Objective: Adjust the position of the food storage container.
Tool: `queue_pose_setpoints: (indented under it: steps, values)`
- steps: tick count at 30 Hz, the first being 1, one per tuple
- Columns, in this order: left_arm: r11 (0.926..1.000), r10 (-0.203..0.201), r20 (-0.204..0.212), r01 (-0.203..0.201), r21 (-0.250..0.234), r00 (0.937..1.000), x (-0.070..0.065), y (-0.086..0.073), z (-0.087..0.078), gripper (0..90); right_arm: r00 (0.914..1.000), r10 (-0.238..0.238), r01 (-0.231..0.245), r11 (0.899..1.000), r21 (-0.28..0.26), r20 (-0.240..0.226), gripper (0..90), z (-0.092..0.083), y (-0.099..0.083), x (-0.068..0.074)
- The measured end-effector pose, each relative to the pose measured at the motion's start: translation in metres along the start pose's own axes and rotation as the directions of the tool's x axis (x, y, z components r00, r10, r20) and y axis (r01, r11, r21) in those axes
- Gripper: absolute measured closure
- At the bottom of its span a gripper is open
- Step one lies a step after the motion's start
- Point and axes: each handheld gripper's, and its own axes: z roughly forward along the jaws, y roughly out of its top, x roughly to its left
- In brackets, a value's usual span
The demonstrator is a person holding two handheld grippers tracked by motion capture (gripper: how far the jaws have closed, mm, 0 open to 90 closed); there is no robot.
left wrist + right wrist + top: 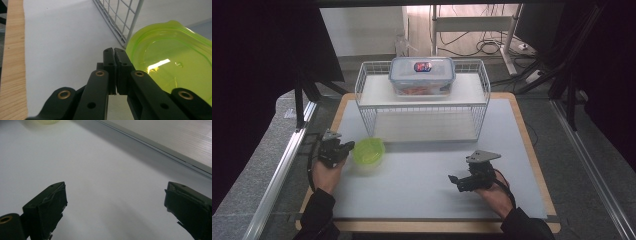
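A lime-green translucent container (368,151) lies on the white mat, left of centre, just in front of the wire rack. My left gripper (347,148) sits at its left edge, shut, the two jaws pressed together with nothing between them. In the left gripper view the left gripper (114,50) points past the green container (172,57), whose rim lies just to the right of the fingertips. My right gripper (456,181) rests low over the mat at the right front, open. In the right gripper view the right gripper (115,192) has only bare mat between its jaws.
A white wire rack (422,107) stands at the back of the mat; its corner (125,22) is close ahead of the left jaws. A clear lidded box (422,75) with red contents sits on the rack's upper shelf. The wooden table edge (12,62) runs along the left.
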Motion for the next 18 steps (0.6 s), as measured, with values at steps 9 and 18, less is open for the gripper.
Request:
queue_pose_setpoints:
  steps: [9,18]
  values:
    - [1.0000,-0.005,0.050,0.005,0.001,0.9987,-0.019,0.001,0.004,88.8,1.0000,0.003,-0.003,1.000,0.009,0.002,4.0,0.001,-0.001,-0.001]
    - [0.9982,0.056,0.117,-0.058,0.014,0.9916,-0.071,0.005,0.011,89.3,1.0000,0.009,-0.009,1.000,0.017,0.001,4.0,0.001,-0.002,-0.002]
